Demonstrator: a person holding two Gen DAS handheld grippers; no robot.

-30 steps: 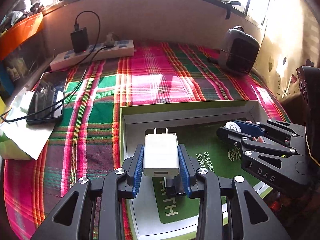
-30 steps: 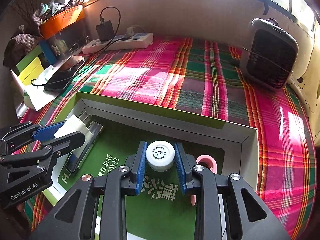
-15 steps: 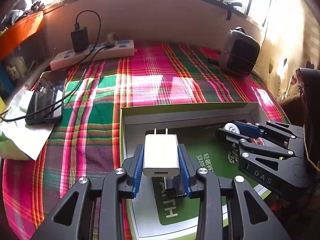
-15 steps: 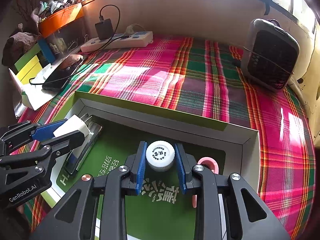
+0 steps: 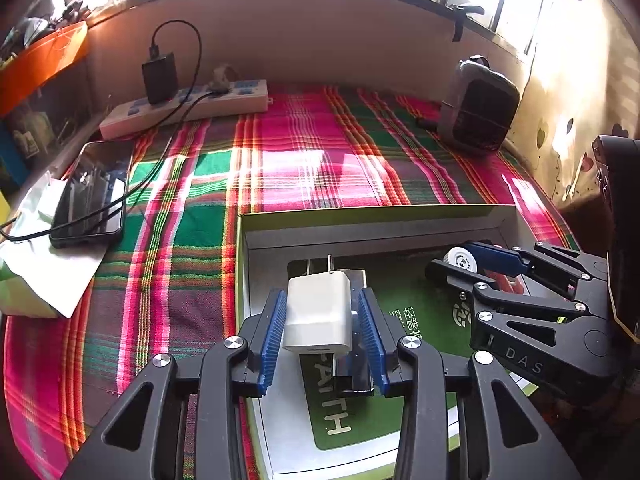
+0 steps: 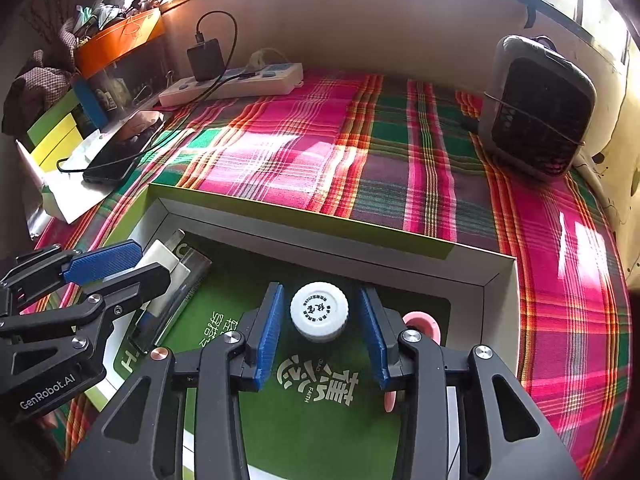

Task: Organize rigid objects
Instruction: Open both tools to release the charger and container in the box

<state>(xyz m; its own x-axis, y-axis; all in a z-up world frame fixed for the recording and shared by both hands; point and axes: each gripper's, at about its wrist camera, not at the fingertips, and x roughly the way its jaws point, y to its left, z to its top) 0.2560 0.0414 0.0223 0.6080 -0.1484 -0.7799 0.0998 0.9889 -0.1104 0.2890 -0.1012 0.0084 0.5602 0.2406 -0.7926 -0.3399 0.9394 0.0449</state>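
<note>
A shallow green box (image 5: 360, 214) (image 6: 304, 210) lies on the plaid cloth. My left gripper (image 5: 322, 334) is open, with gaps between its blue pads and a white charger plug (image 5: 319, 312). The plug lies on a dark flat object (image 5: 356, 374) in the box's left part. My right gripper (image 6: 322, 334) is open around a white bottle cap (image 6: 319, 310), clear of it on both sides. A pink object (image 6: 422, 326) lies beside the right finger. Each gripper shows in the other's view: the right gripper (image 5: 472, 260), the left gripper (image 6: 116, 270).
A power strip (image 5: 184, 106) with a black adapter (image 5: 160, 78) lies at the back left. A cabled phone (image 5: 90, 196) rests on white paper. A small grey heater (image 6: 536, 108) stands at the back right. An orange bin (image 6: 120, 40) and clutter line the left edge.
Both grippers have opened: the pads that pressed the plug and the cap now stand apart from them. Both objects have settled lower into the box.
</note>
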